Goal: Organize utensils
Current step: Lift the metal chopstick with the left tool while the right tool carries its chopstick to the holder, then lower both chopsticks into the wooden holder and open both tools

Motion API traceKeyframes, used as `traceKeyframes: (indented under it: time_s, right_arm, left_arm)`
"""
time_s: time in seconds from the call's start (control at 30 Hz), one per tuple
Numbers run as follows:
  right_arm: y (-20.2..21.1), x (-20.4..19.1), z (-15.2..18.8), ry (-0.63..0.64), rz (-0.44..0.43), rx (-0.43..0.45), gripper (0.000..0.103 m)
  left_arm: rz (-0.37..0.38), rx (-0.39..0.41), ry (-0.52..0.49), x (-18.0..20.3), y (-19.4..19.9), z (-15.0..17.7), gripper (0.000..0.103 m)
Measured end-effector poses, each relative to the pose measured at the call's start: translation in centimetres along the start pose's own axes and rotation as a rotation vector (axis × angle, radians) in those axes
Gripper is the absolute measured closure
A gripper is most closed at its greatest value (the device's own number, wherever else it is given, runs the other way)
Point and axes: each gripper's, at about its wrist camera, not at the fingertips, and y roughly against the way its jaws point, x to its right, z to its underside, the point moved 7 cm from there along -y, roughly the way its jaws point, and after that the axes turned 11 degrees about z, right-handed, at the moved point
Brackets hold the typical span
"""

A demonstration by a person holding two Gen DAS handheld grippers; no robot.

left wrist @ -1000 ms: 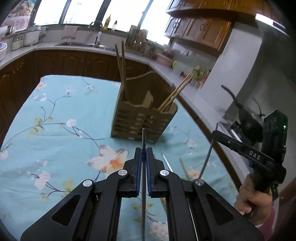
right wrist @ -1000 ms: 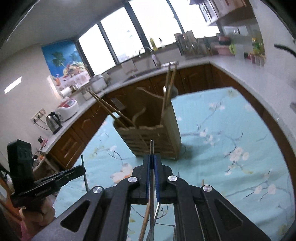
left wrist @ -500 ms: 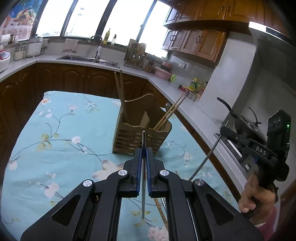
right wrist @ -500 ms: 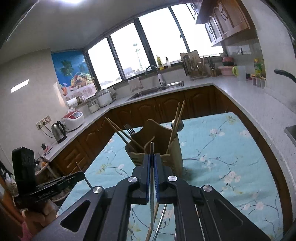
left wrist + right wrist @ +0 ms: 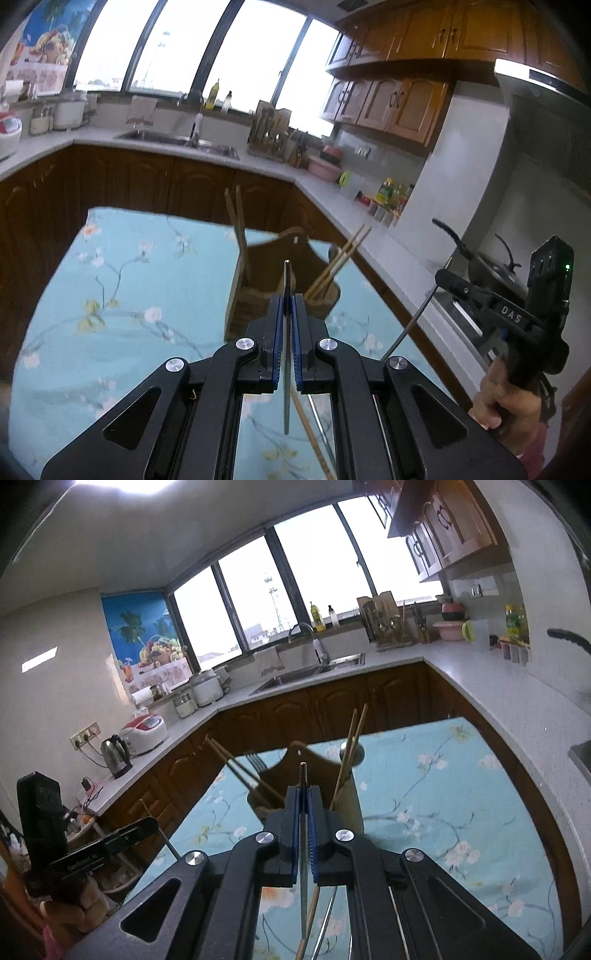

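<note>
Raised since the earlier frames: both tools, so that the slatted wooden utensil caddy (image 5: 255,295) sat lower and smaller in each view, with more of the kitchen window and brown cabinets showing above it.

Left tool (image 5: 287,314): jaws narrow, clamped on a thin flat metal utensil (image 5: 286,354); its working end was hidden beneath the tool body, so its type could not be told.

Right tool (image 5: 303,805): jaws likewise narrow, clamped on a slim metal rod-like utensil (image 5: 303,849), its lower end also cut off from view.

Caddy: upright on the tabletop with teal floral cloth (image 5: 140,280), holding wooden chopsticks (image 5: 351,753) and a metal fork (image 5: 255,762); its base was blocked by the tools.

Loose items on the cloth beneath the tools, partly seen through their frames: a wooden chopstick (image 5: 310,435) and further metal pieces, indistinct.
</note>
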Motion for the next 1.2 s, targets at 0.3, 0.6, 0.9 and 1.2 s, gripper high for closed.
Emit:
traceKeyframes:
  time_s: [0.3, 0.6, 0.9, 1.2]
  right_arm:
    - [-0.6, -0.4, -5.6, -0.016, 0.016, 0.121, 0.098]
    - [-3.7, 0.0, -9.8, -0.078, 0.055, 0.204, 0.098]
    - [-7.6, 0.9, -7.9, -0.083, 0.107, 0.183, 0.098]
    - [-10.0, 1.7, -4.1, -0.104, 0.130, 0.132, 0.098]
  left_arm:
    - [-0.035, 0.136, -0.078, 0.7, -0.5, -7.2, 0.099]
    - [-0.092, 0.254, -0.069, -1.4, -2.9, -12.2, 0.099]
    - [-0.139, 0.261, -0.022, -4.4, -6.9, -9.9, 0.099]
    - [-0.145, 0.191, -0.009, -5.4, -9.6, -5.6, 0.099]
